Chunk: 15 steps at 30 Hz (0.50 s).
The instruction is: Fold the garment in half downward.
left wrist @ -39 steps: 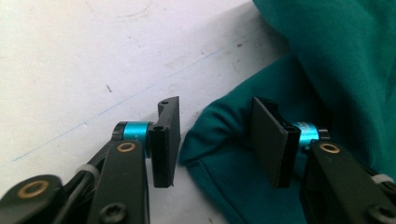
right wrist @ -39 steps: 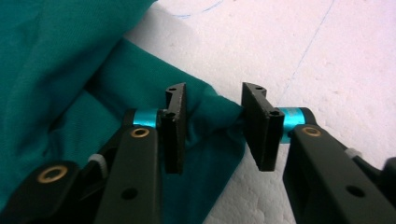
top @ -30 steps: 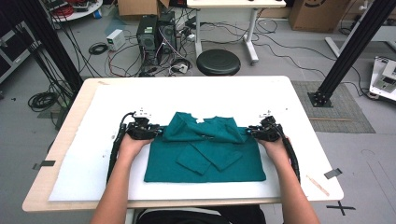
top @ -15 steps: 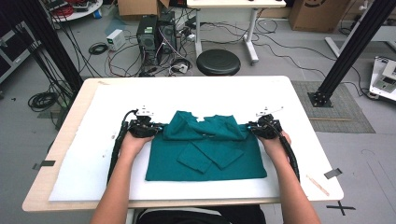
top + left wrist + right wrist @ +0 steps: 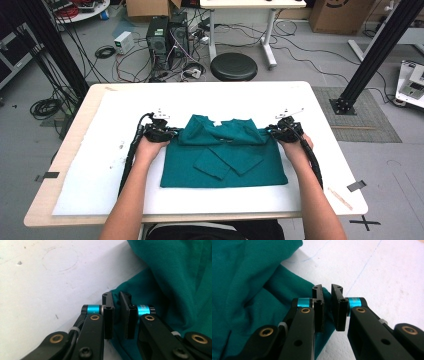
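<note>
A light wooden table (image 5: 320,107) carries a white sheet of paper-like covering (image 5: 95,175) that spreads over most of its top. On the middle of that covering lies a teal cloth shirt (image 5: 225,167), folded into a rough rectangle. Its neck opening with a small white label points to the far side of the table, and its straight hem lies along the near side. Its two sleeves are folded inward across its front, crossing near the middle. The folded shirt's longer side runs left to right across the table, between the two hands.

The left black two-jaw gripper (image 5: 172,134) sits at the shirt's far left corner, at the shoulder. In the left gripper view its jaws (image 5: 116,315) have just been closing and now pinch a fold of the teal fabric between the pads. The right black two-jaw gripper (image 5: 271,132) sits at the far right corner, mirroring it. In the right gripper view (image 5: 327,310) its jaws have likewise just been closing, and they are clamped on the cloth's edge. Both shoulder corners look bunched where they are gripped.
</note>
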Tool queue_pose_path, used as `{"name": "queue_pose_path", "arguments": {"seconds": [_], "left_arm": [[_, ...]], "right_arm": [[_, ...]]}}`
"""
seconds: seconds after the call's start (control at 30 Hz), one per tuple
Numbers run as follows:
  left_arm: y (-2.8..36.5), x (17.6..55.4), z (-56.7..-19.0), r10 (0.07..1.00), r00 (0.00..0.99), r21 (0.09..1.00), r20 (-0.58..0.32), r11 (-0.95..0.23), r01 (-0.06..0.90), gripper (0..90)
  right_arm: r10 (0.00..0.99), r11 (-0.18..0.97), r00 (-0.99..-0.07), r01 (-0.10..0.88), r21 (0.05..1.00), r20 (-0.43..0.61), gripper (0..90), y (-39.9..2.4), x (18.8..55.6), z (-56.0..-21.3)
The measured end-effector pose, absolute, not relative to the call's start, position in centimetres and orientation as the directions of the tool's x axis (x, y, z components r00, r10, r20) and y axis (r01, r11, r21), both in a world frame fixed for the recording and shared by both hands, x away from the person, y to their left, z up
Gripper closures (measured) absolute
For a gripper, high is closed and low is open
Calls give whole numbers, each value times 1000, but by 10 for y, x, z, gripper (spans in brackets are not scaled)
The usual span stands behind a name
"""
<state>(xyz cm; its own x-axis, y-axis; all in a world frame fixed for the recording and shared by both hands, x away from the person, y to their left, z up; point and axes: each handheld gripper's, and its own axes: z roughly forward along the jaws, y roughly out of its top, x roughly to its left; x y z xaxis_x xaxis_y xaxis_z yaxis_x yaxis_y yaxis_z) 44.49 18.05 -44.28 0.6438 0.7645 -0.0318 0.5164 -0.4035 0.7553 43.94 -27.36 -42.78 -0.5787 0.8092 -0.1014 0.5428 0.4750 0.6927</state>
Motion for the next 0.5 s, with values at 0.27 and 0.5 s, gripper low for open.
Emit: {"name": "queue_pose_path", "arguments": {"seconds": [0.27,0.5], "left_arm": [[190,443,-435,816,577,772,-16,-357,526,443],[189,439,-423,817,576,819,-23,-315,479,352]], "right_arm": [[861,345,-509,580,738,-2,574,-285,440,-423],[852,344,-523,539,769,-15,500,-279,437,-406]]}}
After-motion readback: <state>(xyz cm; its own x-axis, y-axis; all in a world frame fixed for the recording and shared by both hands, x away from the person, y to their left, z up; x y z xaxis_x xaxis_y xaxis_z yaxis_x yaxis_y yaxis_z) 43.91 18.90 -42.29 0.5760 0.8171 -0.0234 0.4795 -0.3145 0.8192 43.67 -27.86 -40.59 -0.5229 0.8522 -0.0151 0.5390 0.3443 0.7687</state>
